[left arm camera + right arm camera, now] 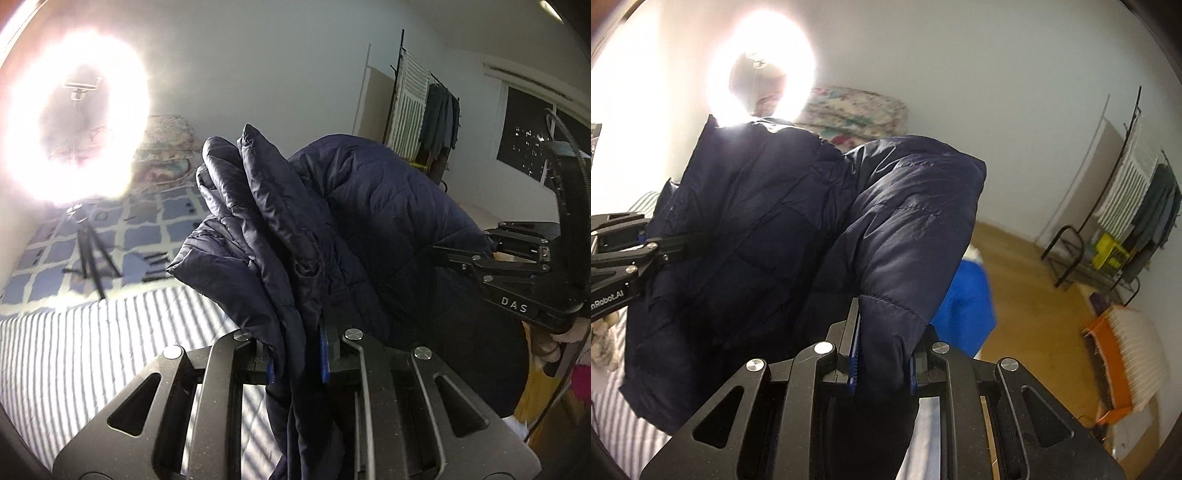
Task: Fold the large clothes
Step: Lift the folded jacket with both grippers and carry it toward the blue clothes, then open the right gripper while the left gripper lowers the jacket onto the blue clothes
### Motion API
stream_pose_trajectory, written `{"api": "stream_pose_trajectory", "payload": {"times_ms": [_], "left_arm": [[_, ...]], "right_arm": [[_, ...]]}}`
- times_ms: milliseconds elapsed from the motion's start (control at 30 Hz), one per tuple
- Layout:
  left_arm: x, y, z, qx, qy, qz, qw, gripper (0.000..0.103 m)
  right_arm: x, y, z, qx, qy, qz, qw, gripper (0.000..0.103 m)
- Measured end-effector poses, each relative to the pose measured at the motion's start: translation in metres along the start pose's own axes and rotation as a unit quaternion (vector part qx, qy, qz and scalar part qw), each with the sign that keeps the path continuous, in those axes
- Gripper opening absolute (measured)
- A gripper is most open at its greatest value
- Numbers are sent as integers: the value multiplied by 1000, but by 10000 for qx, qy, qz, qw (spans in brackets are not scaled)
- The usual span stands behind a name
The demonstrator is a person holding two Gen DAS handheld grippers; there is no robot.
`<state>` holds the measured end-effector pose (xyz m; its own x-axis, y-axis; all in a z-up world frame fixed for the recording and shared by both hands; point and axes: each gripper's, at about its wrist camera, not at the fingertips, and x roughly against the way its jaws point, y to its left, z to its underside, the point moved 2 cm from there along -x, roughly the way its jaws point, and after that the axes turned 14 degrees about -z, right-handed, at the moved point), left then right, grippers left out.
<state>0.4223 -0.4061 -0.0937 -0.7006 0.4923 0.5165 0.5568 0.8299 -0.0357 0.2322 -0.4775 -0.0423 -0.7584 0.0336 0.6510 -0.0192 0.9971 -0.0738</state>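
So we've got the dark navy quilted puffer jacket (pixel 369 221) off the bed, hanging between both claws. Left gripper (pixel 297 365) is clenched on a bunched fold of the jacket: fabric is pinched between the blue pads (pixel 325 354) and rises in a crumpled ridge straight ahead of the claw, with more cloth trailing down below the jaws. Right gripper (pixel 882 363) is clenched on another part of the same jacket, a rounded padded edge wedged between its blue pads (pixel 854 354); the bulk of the jacket spreads ahead and to the left of that claw

From the left wrist view, the right gripper sits off to the right of the claw, fingers reaching into the jacket. From the right wrist view, the left gripper comes in from the left edge, also in the cloth

Beneath the left claw is the grey-and-white striped bed sheet (pixel 74 350); ahead and left of it, a blue-and-white checked blanket (pixel 147 236) with a small black tripod (pixel 88 251) carrying a glaring ring light (pixel 74 125). Right of the right claw: wooden floor (pixel 1027 295), a blue cloth (pixel 964 306), a black metal drying rack (pixel 1126 206)
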Motion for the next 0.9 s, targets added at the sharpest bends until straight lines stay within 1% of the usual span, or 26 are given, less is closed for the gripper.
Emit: {"api": "stream_pose_trajectory", "payload": {"times_ms": [167,267,467,567,667,800,867,900], "left_arm": [[-52,-18,-26,125,-151,-123,9997,15],[-75,-27,-36,153,-231,-191,9994,15],[-120,-32,-49,260,-110,-238,9993,15],[-139,-30,-43,284,-22,-312,9991,15],[-154,-27,-34,317,85,-398,9987,15],[-161,-23,-24,317,233,-525,9978,15],[-165,-21,-21,317,290,-567,9975,18],[-167,-21,-21,294,308,-623,9971,25]], "right_arm": [[-20,-31,-23,148,-101,385,9991,17],[-36,-48,-31,244,-117,556,9981,17],[-60,-65,-37,250,-88,652,9975,17],[-72,-72,-33,244,-32,668,9975,17],[-88,-85,-27,105,56,623,9980,17],[-103,-104,-21,21,261,652,9975,18],[-109,-115,-18,-61,382,714,9967,22],[-112,-121,-16,-127,468,743,9961,23]]}}
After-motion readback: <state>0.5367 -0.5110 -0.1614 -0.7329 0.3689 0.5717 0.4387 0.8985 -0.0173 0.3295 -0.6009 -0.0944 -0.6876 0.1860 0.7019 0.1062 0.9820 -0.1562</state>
